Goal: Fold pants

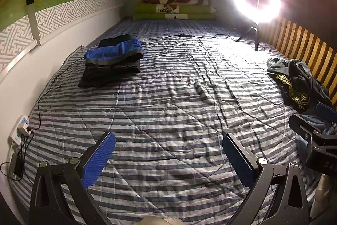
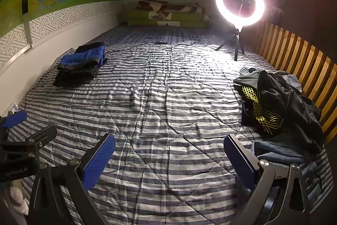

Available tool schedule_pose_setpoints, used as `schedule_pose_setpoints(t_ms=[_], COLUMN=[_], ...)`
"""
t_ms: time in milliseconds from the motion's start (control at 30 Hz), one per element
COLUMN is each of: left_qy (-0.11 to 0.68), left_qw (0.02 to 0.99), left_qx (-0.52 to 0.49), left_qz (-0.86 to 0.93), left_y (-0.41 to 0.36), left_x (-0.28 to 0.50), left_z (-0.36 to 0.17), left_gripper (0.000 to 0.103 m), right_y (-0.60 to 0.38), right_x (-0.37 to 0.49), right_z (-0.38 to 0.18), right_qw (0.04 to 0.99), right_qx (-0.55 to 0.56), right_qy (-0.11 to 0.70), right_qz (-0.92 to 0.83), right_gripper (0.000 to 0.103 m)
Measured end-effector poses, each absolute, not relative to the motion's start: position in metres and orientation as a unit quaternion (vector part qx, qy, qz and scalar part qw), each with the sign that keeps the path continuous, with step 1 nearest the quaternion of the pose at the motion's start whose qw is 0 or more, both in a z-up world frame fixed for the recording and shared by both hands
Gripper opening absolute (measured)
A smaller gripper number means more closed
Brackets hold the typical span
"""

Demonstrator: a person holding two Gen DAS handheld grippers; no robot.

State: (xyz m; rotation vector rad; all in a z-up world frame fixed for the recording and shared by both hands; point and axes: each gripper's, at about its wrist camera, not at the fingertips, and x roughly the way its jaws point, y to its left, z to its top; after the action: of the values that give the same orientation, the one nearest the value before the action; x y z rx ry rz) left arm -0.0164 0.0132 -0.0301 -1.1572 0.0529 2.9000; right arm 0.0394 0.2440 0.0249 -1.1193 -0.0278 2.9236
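Observation:
A heap of unfolded clothes (image 2: 280,102) lies at the bed's right side: dark pants with a yellow net pattern on top, blue jeans (image 2: 273,153) below them. In the left wrist view the same heap (image 1: 294,81) sits far right. A stack of folded pants (image 1: 113,60), blue ones on top of black ones, rests at the far left, also seen as the stack (image 2: 82,64). My left gripper (image 1: 168,151) hovers open over the striped quilt, holding nothing. My right gripper (image 2: 169,151) is open too, its right finger beside the jeans.
A lit ring light on a tripod (image 1: 256,1) stands at the back right with its cable across the striped quilt (image 1: 168,98). Folded blankets (image 1: 174,7) lie at the head. A wooden slat rail (image 2: 299,56) runs along the right; a power strip (image 1: 21,130) sits by the left wall.

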Motion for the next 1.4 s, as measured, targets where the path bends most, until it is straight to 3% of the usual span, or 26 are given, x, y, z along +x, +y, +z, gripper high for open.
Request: schedule_pose_setpoints(t_ms=[1400], left_qy=[0.020], left_qw=[0.031], left_qx=[-0.381], left_qz=[0.924], left_y=[0.022], left_x=[-0.023], left_z=[-0.038], left_gripper=[0.103], right_y=[0.250], right_x=[0.038], right_z=[0.019], right_qw=[0.013], right_qx=[-0.361], right_qy=[-0.005], right_qz=[0.932], right_gripper=[0.101])
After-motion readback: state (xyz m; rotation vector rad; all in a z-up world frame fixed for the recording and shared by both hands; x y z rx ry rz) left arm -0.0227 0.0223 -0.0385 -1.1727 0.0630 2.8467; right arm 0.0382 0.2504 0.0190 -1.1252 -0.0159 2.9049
